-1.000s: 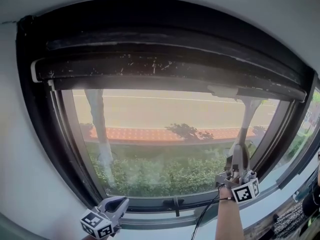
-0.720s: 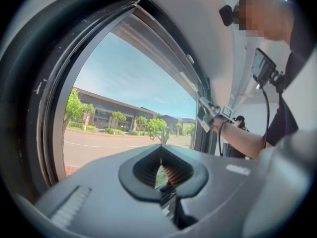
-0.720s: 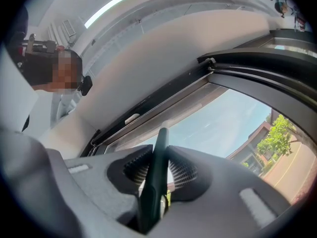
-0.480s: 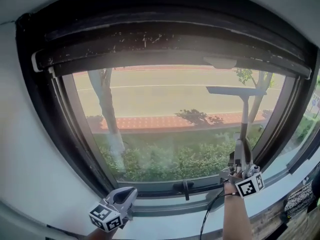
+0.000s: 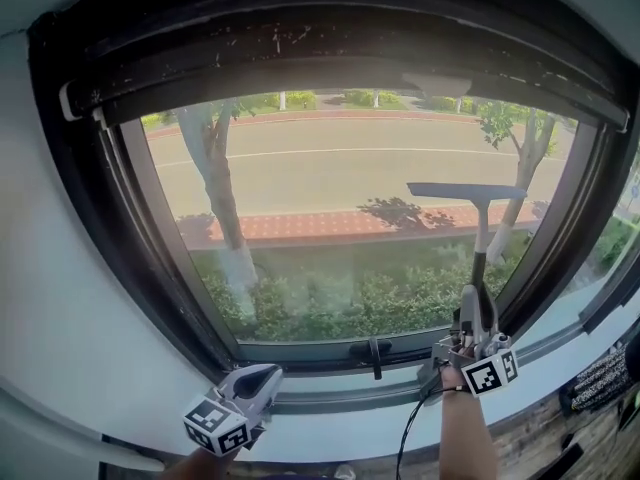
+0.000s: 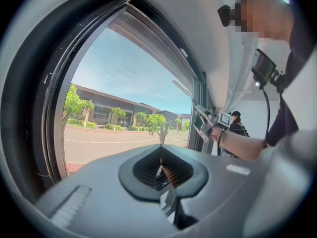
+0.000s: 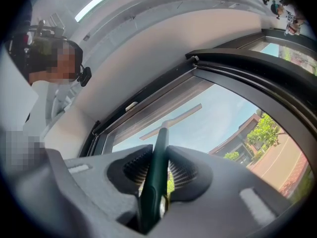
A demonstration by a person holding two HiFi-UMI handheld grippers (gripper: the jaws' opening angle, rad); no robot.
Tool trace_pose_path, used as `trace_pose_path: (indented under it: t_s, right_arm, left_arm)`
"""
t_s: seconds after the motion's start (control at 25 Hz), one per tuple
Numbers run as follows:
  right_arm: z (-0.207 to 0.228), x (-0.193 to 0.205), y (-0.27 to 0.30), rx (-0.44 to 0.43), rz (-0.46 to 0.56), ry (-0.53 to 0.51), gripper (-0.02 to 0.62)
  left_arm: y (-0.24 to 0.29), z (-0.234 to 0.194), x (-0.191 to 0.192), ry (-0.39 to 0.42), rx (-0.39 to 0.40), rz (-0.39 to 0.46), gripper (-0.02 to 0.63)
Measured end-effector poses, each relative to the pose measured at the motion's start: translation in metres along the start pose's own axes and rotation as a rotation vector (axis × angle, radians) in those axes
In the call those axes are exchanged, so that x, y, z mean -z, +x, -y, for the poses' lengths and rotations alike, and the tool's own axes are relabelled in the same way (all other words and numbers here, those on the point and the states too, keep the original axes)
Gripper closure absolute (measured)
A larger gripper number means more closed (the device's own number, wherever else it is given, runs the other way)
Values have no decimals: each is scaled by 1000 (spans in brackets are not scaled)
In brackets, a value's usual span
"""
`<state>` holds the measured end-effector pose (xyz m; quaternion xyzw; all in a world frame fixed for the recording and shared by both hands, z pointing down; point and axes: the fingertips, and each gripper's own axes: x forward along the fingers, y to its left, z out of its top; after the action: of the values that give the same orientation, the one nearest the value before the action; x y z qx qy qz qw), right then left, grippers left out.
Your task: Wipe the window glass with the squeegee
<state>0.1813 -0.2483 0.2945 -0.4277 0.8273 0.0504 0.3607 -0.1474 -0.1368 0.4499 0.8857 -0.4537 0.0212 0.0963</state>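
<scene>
So, mid-stroke I reckon: right gripper clamps the dark-green long-handled squeegee, next drag it down the clear window glass; left gripper sits closed, empty.

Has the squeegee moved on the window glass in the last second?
Yes. The squeegee has come down: its blade sat right under the top window frame and now lies about mid-pane, gripped by the right gripper.
</scene>
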Motion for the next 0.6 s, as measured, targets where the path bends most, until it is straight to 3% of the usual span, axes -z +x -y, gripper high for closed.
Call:
trace_pose_path:
  t_s: [0.6]
  right_arm:
    - [12,40,-47,43,-69,55,492]
  left_arm:
    - [-1,15,11,21,6,-49,601]
